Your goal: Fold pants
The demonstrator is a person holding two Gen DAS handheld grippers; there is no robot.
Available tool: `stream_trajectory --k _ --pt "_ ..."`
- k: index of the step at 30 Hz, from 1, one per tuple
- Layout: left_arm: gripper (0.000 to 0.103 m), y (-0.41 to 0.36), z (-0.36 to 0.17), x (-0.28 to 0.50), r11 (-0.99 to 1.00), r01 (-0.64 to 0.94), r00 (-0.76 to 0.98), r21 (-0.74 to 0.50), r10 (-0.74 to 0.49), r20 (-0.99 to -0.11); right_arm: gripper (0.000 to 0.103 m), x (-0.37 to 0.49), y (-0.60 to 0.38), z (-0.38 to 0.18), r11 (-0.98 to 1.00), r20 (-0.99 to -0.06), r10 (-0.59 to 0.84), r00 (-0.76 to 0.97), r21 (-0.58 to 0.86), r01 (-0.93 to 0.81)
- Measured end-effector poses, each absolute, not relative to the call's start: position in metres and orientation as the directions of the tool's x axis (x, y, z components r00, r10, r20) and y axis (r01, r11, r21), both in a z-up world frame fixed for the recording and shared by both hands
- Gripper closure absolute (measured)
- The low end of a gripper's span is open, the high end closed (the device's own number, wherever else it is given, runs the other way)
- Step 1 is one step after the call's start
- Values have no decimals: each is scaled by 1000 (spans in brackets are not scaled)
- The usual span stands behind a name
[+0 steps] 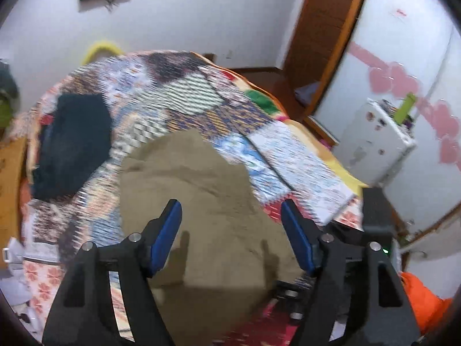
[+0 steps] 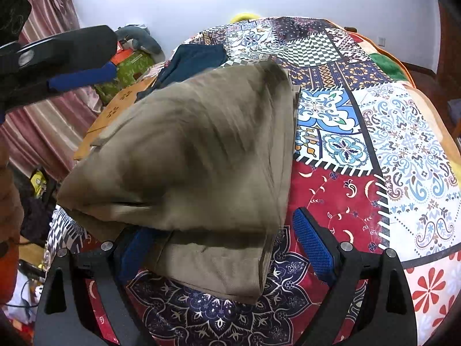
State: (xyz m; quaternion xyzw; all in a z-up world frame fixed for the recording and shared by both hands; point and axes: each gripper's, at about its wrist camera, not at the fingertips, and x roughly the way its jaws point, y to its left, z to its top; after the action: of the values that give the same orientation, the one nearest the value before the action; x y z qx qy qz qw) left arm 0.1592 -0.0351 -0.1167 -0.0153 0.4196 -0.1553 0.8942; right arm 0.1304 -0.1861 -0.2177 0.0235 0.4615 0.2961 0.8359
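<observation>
Right wrist, pants (image 2: 184, 155) across spread right tongs (image 2: 227, 225)

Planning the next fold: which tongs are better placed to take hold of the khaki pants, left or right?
Probably right. The right tongs are open with the pants' near folded edge lying between their fingers. The left tongs are open too, hovering over the middle of the pants with no edge between them.

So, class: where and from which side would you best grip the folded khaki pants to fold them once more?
Grip the pants at the near corner, coming from the near side: layered edges stack there and overhang toward the right tongs, which stand open.
</observation>
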Motion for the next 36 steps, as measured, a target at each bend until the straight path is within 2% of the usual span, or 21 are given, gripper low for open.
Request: stream_trajectory --k 4,9,17,22,24,27,31,36 --pt "22 -8 -113 179 973 207 639 -101 -213 -739 11 129 -190 -218 824 -756 520 397 320 -468" --pt "22 23 -124 224 992 129 633 -2 -84 -770 11 126 -193 -215 826 -755 518 402 318 -465" --pt "21 31 -166 293 988 150 533 30 -56 -844 11 129 -202 -213 837 -759 504 412 313 -448" --pt "18 16 -211 323 979 187 434 85 -4 -901 11 133 -208 -216 849 -765 492 416 315 -425" --pt "17 10 -229 328 970 201 402 133 43 -915 11 135 -211 -216 853 -767 488 417 317 -415" --pt "6 9 -249 327 958 205 393 200 107 -913 11 137 -216 -216 859 -770 480 421 315 -403" --pt "5 8 -247 312 937 241 423 254 134 -896 11 144 -225 -217 870 -780 459 425 299 -391" --pt "5 28 -242 292 948 230 402 221 114 -909 11 149 -238 -215 897 -802 399 444 241 -371"
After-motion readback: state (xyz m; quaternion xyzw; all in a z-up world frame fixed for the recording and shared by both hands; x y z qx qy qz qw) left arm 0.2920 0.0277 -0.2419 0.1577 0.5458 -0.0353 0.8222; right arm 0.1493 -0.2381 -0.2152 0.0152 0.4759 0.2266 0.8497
